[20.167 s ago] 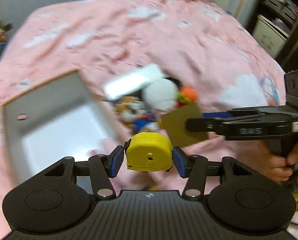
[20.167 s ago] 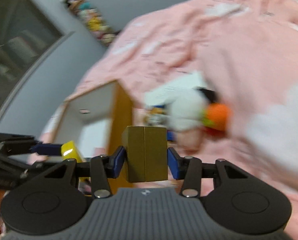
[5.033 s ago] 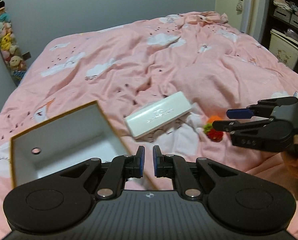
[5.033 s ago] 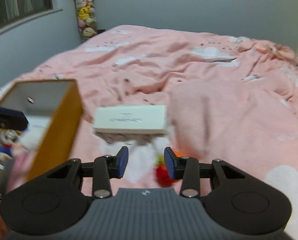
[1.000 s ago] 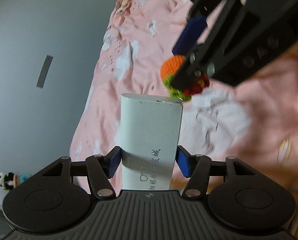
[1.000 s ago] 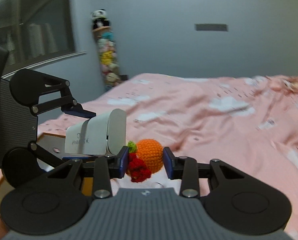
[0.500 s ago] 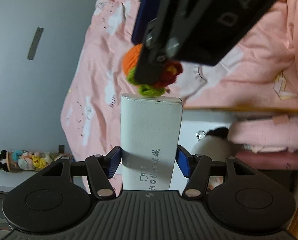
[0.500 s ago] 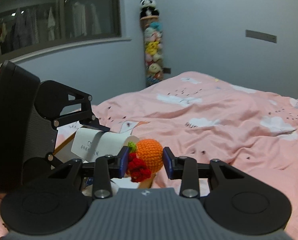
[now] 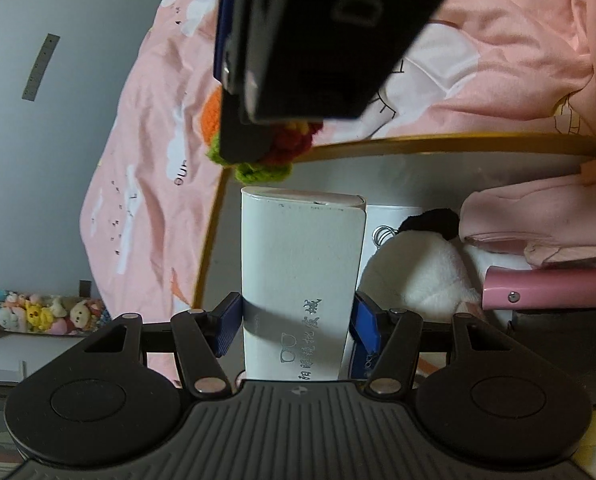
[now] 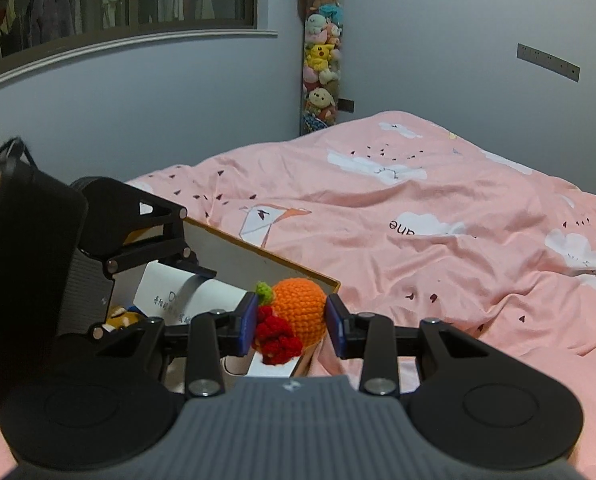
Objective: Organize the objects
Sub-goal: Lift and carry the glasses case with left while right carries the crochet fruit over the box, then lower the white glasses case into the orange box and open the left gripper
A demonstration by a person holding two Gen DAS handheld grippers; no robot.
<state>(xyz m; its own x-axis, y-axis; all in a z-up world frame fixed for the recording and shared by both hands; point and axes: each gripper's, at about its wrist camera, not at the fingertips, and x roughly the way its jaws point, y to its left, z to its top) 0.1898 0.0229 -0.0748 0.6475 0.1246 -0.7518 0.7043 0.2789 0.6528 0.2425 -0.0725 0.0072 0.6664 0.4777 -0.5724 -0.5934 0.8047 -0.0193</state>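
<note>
Left wrist view: looking down into the open box (image 9: pixel 418 146) now, not out at the pink bed cover (image 10: pixel 418 240) like a second ago. Left gripper (image 9: pixel 298 328) shut snug on the long white case (image 9: pixel 302 272), blue pads pressed flat on both long sides, the far end of the case poking out over the inside of the box. Right gripper (image 10: pixel 291 324) closed about halfway on the knitted orange toy (image 10: pixel 293 316), squeezing it gently, hanging right above the near corner of the box and just above the white case.

Means both things carried over to the box and ready to go in. Only lowering and letting go left, by the look of it.

Already inside the box: a soft white plush (image 9: pixel 430 268) with a black ear, just beside the case on the right. Also a pink folded cloth (image 9: pixel 538 216) and a shiny pink bar (image 9: pixel 550 282) past it. From the right wrist view, a bit of a small orange-and-yellow toy (image 10: pixel 117 316) peeking out under the left gripper.

In the way: the two grippers very close together, one over the other, so easy to bump. Not much free floor in the box, with the plush right next to the case.

Far off, a tall stack of stuffed animals (image 10: pixel 320 64) against the grey wall.
</note>
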